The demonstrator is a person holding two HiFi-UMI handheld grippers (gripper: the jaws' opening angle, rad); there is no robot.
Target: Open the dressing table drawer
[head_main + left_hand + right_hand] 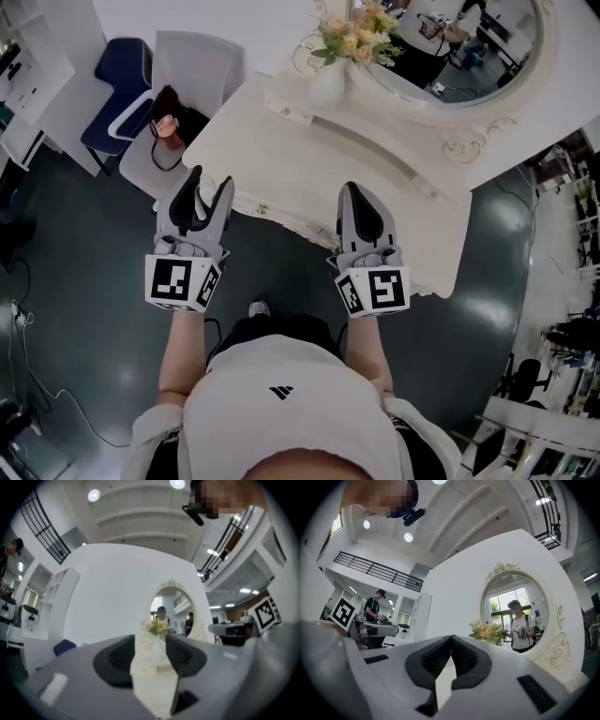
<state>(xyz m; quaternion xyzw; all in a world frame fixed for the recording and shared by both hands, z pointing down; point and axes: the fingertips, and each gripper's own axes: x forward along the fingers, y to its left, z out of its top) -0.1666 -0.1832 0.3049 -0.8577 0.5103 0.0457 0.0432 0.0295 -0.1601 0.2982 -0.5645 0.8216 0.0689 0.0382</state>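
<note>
Cream worktop (281,141) is facing us, drawer (286,221) shut under its near edge. We are holding left tongs (212,178) released, right tongs (354,190) clenched empty; the small knob (262,210) could slip free.

Dressing table (281,155) mirror (469,56) top past frame edge

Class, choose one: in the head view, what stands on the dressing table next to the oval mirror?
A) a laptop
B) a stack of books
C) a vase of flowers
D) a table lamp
C: a vase of flowers stands on top of the dressing table, beside the mirror.
</note>
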